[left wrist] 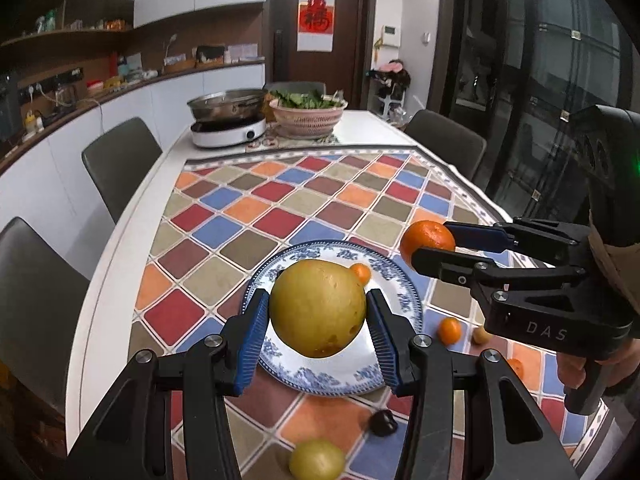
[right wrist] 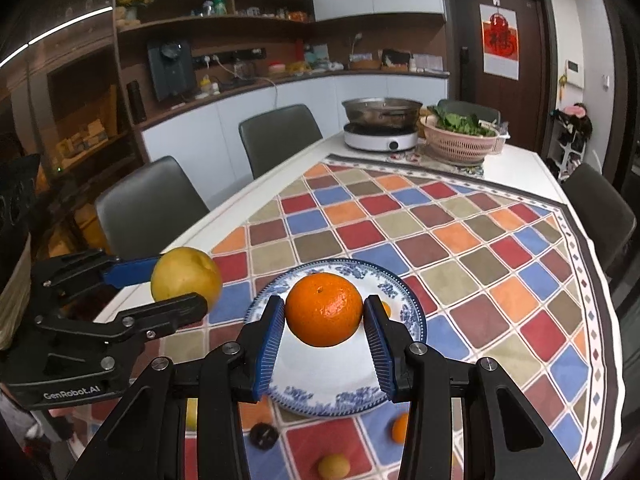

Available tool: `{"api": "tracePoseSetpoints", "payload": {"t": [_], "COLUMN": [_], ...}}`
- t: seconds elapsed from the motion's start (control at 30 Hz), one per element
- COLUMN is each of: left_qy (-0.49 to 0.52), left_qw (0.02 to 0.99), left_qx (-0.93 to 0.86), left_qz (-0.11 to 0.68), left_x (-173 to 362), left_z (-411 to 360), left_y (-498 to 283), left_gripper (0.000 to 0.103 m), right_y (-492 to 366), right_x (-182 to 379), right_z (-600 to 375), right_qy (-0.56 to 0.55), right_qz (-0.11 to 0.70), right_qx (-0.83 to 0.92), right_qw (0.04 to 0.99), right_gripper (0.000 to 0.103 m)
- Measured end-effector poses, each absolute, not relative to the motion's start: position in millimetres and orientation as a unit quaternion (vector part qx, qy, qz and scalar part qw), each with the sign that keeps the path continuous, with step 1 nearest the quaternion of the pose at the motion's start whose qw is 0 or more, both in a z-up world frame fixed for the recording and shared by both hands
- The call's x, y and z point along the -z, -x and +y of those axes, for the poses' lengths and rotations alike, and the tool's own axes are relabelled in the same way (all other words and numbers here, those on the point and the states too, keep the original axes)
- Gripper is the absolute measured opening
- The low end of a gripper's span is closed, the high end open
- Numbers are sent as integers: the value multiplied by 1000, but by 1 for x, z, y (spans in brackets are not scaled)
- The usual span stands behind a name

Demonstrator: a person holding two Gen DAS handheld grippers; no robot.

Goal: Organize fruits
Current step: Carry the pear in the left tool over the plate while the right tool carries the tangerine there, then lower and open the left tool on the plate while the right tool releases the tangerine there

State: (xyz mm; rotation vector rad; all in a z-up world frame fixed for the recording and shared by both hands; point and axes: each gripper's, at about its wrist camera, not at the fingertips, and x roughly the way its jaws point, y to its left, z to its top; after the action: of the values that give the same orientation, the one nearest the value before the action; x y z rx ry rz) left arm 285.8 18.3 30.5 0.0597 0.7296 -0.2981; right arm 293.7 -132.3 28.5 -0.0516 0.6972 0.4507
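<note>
My left gripper [left wrist: 317,314] is shut on a yellow pear [left wrist: 317,308] and holds it above a blue-and-white plate [left wrist: 394,280]. My right gripper [right wrist: 324,312] is shut on an orange [right wrist: 323,309] above the same plate [right wrist: 408,304]. In the left wrist view the right gripper [left wrist: 434,244] holds the orange [left wrist: 426,238] beyond the plate's right rim. In the right wrist view the left gripper [right wrist: 180,280] holds the pear [right wrist: 186,276] left of the plate. A small kumquat [left wrist: 361,272] lies on the plate.
Loose fruit lies on the checkered cloth [left wrist: 304,200] near the plate: a small orange [left wrist: 449,330], a yellow fruit [left wrist: 317,460], a dark fruit [left wrist: 383,422]. A hotpot cooker [left wrist: 228,124] and pink basket of greens [left wrist: 308,114] stand at the far end. Chairs [left wrist: 120,160] line the table.
</note>
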Motion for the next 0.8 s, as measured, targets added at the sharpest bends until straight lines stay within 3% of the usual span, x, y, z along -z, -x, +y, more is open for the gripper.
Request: {"api": "tracePoseSetpoints", "payload": {"t": [0.8], "left_qy": [-12], "left_qw": [862], "left_qx": [125], "left_qz": [490], "left_x": [55], "left_z": [22], "left_y": [-397], "left_gripper": [48], "right_y": [-424], "right_x": [56], "right_z": [-109], "right_qy": [35], "right_qz": [475], "right_qx": [-192], "right_qw": [858], "right_gripper": [42]}}
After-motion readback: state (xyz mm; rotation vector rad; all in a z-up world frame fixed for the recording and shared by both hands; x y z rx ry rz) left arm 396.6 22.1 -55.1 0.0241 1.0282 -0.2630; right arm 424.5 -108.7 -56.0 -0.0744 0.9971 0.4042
